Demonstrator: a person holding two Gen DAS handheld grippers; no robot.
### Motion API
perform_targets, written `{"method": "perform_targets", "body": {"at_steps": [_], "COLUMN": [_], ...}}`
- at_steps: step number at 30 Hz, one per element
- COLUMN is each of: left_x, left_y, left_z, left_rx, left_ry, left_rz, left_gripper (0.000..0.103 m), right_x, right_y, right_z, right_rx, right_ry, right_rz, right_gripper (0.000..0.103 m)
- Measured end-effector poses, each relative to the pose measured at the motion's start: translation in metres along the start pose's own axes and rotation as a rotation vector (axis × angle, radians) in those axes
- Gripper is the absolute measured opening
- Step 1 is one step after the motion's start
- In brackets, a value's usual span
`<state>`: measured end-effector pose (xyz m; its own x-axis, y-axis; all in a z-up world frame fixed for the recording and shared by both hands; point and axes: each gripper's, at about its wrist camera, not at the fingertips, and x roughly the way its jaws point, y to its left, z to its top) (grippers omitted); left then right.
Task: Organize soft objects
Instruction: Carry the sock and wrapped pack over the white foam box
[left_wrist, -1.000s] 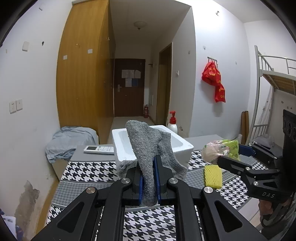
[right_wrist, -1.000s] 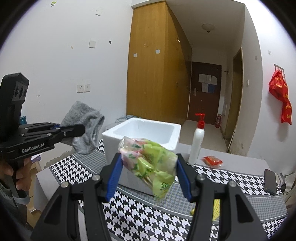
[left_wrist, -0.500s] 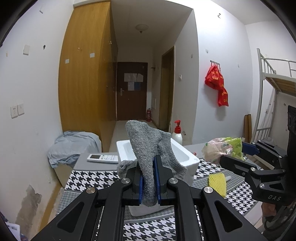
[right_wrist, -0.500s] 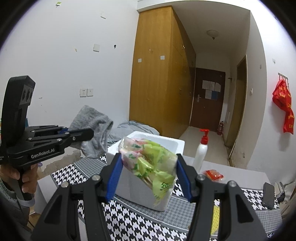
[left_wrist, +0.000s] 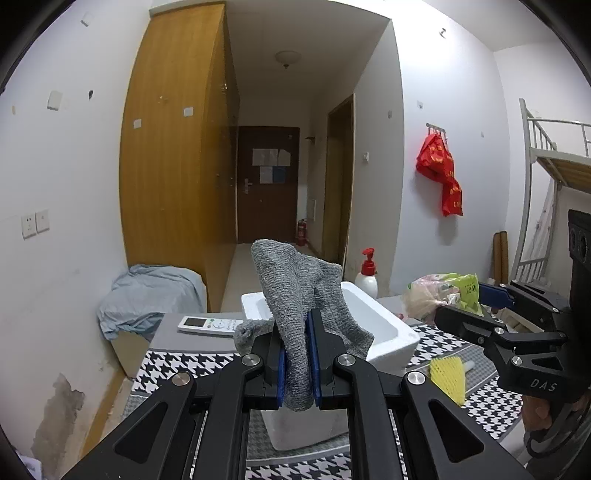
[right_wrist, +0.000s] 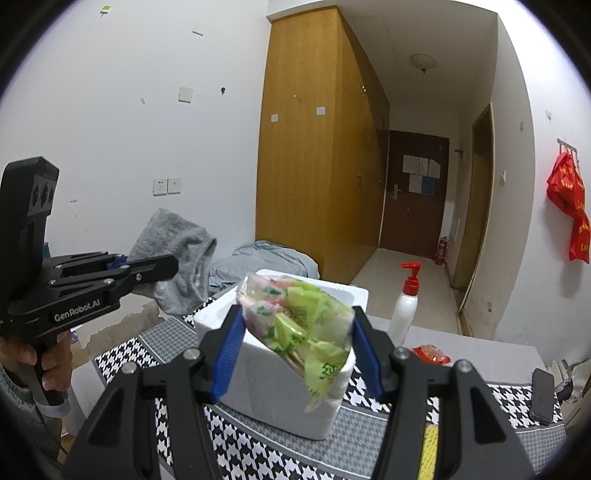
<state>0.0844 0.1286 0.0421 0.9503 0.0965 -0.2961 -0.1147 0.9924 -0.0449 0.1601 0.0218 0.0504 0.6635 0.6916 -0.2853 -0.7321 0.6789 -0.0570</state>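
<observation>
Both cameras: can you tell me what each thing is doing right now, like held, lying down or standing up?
Left gripper: shut on the grey cloth.
Grey cloth: pinched, hanging in the air.
Right gripper: shut on the snack bag.
Snack bag: held up in front of the white box.
White box: open on top, on the table.
Pump bottle: standing upright.
Remote control: lying flat.

left hand-held gripper (left_wrist: 295, 363) | clamped on grey cloth (left_wrist: 295, 291) | above white foam box (left_wrist: 384, 328)
</observation>
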Motion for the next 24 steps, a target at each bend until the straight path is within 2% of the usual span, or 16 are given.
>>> {"method": "perform_targets", "body": {"at_steps": [13, 24], "left_x": [0.022, 0.035], "left_y": [0.009, 0.02], "left_z": [0.002, 0.004], "left_rx": [-0.006, -0.015], "left_ry": [0.006, 0.017], "left_rz": [0.014, 0.048], "left_gripper": [0.011, 0.011], "right_x": [0.035, 0.066], "right_y": [-0.01, -0.007], "right_z": [0.006, 0.012], "right_rx": [0.024, -0.01], "right_ry": [0.036, 0.071], "right_rz": [0.001, -0.009], "right_gripper": [0.061, 0.061]}}
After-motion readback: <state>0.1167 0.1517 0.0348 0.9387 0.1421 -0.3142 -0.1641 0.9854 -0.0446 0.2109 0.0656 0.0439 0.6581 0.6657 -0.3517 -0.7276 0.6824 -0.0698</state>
